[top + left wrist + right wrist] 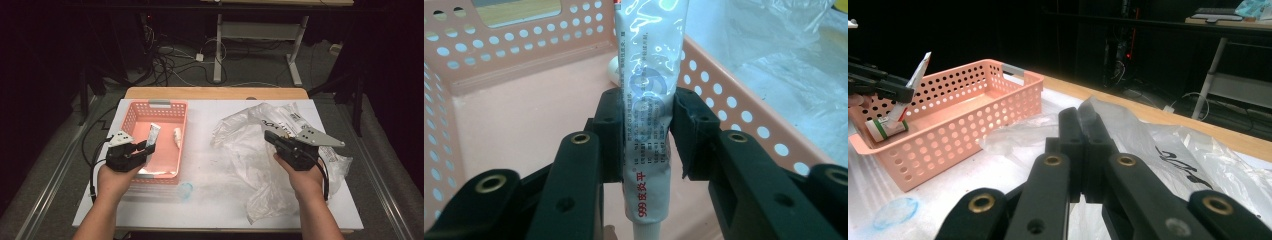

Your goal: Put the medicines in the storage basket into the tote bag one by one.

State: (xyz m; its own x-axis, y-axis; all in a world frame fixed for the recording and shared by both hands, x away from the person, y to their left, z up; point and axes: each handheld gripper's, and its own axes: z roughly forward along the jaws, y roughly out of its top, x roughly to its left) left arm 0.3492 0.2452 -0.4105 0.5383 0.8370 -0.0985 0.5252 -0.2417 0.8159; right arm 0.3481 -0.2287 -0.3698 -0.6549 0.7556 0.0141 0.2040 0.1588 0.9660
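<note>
Nearest to us in the left gripper view, our left gripper (646, 132) has its two black jaws clamped on a soft ointment tube (650, 100), glossy silver-white foil with small print, a blue round emblem and red characters near the lower end. The tube's white neck pokes out below the pads, and its flat crimped end points away from us. From the high view, that gripper (149, 145) holds the tube (152, 134) over the near part of the pink basket (131, 116), above its floor rather than lying on it.

The basket is rigid pink plastic, rectangular, its walls (744, 125) punched with rows of round holes, with a grey insert at the far handle (159, 103). A second small white tube-like item (177, 137) lies on the basket floor further in; it's too small for us to name with confidence.

Over on the right, our right gripper (1082, 150) has its jaws pressed flat together with nothing between them, sitting just above a crumpled clear plastic bag (250, 145) with black lettering. A faint blue smudge (186, 190) marks the white tabletop (210, 165) in front of the basket. Beyond, the tabletop's wooden edge (216, 93).
</note>
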